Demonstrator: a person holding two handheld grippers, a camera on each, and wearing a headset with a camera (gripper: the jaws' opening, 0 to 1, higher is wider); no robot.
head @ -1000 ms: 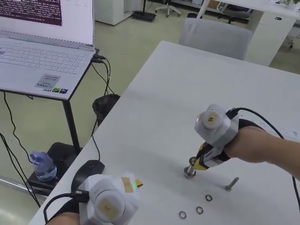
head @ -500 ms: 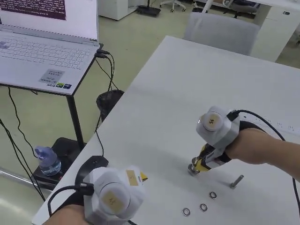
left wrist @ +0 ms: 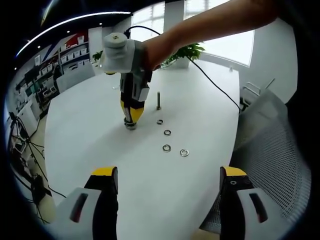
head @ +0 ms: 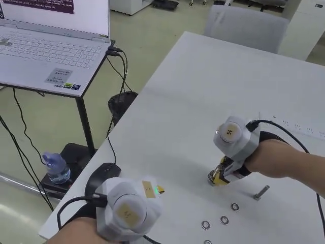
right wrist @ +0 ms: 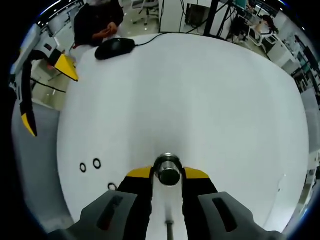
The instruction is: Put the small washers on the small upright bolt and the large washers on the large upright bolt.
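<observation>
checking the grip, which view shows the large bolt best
The right gripper view: the large bolt sits end-on, close up, in the jaws of the right gripper. The head view catches its base under that gripper; the left gripper view shows it small.

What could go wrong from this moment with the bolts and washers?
1. The right gripper is shut around the large bolt; pulling away sideways may tip it.
2. The small bolt stands near, so a swing of that gripper could knock it over.
3. The washers lie flat on the table; jaws may slide them instead of lifting.
</observation>
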